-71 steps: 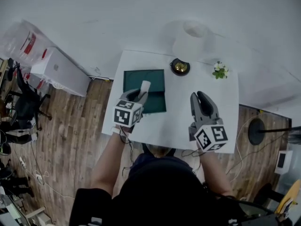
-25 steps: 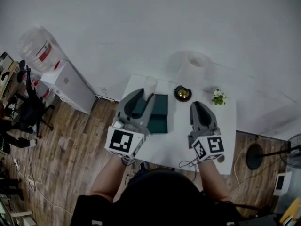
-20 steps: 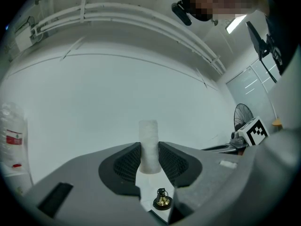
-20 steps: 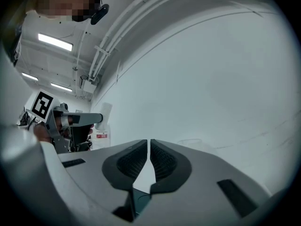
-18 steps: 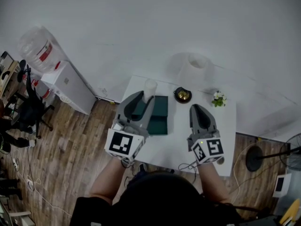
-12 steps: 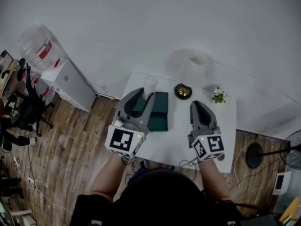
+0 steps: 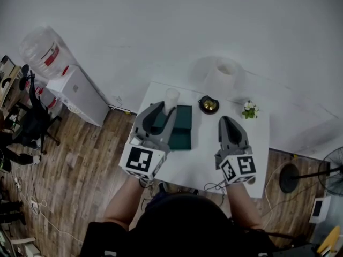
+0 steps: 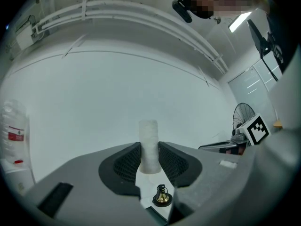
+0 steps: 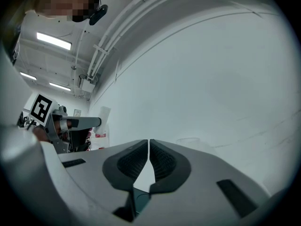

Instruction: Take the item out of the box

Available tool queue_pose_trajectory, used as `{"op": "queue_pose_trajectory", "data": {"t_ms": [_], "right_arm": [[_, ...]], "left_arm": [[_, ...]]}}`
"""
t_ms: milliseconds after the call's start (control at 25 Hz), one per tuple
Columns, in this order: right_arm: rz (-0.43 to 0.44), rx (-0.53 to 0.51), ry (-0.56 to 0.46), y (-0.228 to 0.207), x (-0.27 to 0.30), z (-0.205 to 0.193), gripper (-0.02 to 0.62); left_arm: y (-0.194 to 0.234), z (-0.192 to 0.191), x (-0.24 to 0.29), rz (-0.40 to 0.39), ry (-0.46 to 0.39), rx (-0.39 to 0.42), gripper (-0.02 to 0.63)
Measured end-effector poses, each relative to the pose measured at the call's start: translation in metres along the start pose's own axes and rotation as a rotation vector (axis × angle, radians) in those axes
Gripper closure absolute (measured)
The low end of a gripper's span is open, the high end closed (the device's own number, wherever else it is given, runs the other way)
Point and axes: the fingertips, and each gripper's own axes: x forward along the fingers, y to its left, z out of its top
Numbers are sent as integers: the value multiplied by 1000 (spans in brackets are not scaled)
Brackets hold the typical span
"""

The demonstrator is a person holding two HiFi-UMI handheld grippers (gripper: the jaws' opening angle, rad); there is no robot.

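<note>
My left gripper (image 7: 164,109) is shut on a white foam cylinder (image 7: 171,97), which it holds upright above the table's far left. In the left gripper view the cylinder (image 8: 149,142) stands pinched between the two dark pads (image 8: 127,163). Just below and to the right of it the dark green box (image 7: 180,128) lies open on the white table (image 7: 211,162). Over the table's right half my right gripper (image 7: 229,122) hangs with its jaws closing. Only a thin slit remains between them, and nothing is in my right gripper (image 9: 148,150).
A small brass bell (image 7: 208,105) sits behind the box, also seen as the bell (image 8: 162,197) under the left jaws. A little flower pot (image 7: 249,110) stands at the far right corner. A white round lamp shade (image 7: 224,71) is behind the table. A white cabinet (image 7: 80,95) stands at the left.
The left gripper has risen from over the box with the white cylinder and now holds it near the table's far edge. The right gripper's jaws have drawn together.
</note>
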Motion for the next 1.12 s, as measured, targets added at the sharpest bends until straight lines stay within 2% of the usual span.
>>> {"op": "queue_pose_trajectory", "data": {"t_ms": [400,1120], "right_arm": [[4,-3,-1,2,4,-1,586],[-33,-21,16,21,11,-6,591]], "left_arm": [[6,2,1,3,-15,3,488],[27,-10,-7,-24,9,-20,488]]}}
